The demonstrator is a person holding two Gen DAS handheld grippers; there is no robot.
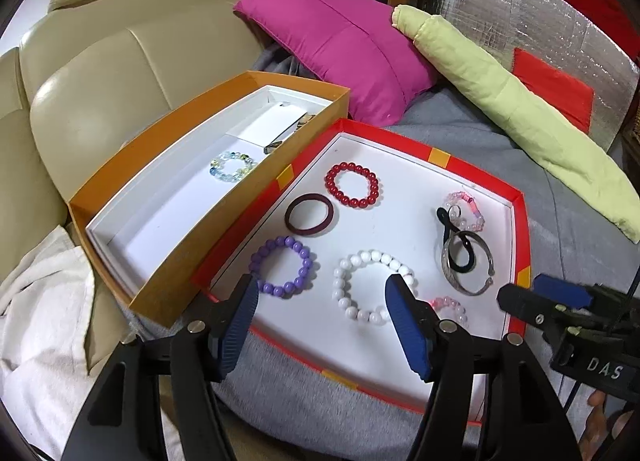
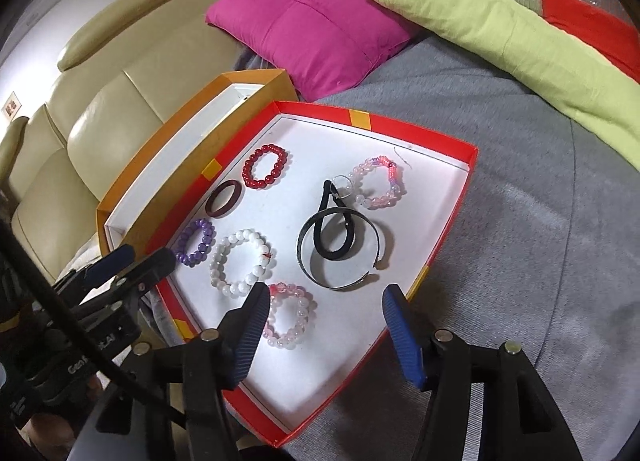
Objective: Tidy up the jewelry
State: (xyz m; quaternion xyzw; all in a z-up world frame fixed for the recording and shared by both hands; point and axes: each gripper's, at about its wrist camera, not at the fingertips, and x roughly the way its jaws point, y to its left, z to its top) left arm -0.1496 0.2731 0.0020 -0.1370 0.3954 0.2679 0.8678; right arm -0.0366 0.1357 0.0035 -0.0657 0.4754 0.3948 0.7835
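Both the left hand-held gripper (image 1: 322, 297) and right hand-held gripper (image 2: 326, 307) hover open and empty over the red tray (image 1: 522, 229) of bracelets.

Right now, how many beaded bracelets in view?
6. Red tray: red, purple, white, two pink. Orange box: pale one. Box partly hidden.

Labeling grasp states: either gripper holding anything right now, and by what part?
Nothing held. Left gripper and right gripper both stand open above the red tray, pads touching no bracelet.
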